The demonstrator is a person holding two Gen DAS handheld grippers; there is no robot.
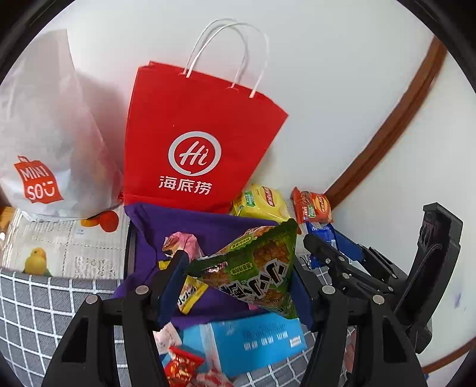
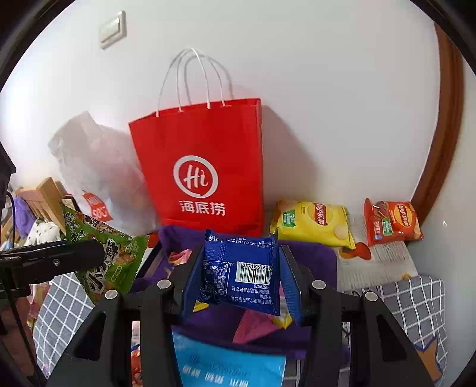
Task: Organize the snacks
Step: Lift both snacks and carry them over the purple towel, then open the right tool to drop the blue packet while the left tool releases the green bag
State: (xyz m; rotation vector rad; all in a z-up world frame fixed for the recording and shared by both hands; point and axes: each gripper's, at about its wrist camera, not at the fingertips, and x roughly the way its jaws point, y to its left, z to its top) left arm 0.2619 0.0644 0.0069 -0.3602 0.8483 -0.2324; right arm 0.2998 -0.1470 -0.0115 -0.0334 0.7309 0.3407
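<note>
A light-blue plastic tissue pack (image 1: pixel 255 342) lies nearest, at the edge of a purple fabric bin (image 1: pixel 208 235) holding small wrapped snacks. Above the bin, the left gripper (image 1: pixel 238 285) pinches a green crinkly snack packet (image 1: pixel 255 268); the right gripper (image 2: pixel 238 279) clamps a dark-blue foil biscuit packet (image 2: pixel 241 274). Behind stands a red paper handled bag (image 2: pixel 202 169).

A plain white wall (image 2: pixel 327 89) rose behind everything, evenly lit. A pale light switch (image 2: pixel 112 29) sat high on it toward the left. A brown wooden trim (image 2: pixel 446 125) curved along the right side. Below lay a grey checked cloth (image 1: pixel 38 303) with white grid lines.
</note>
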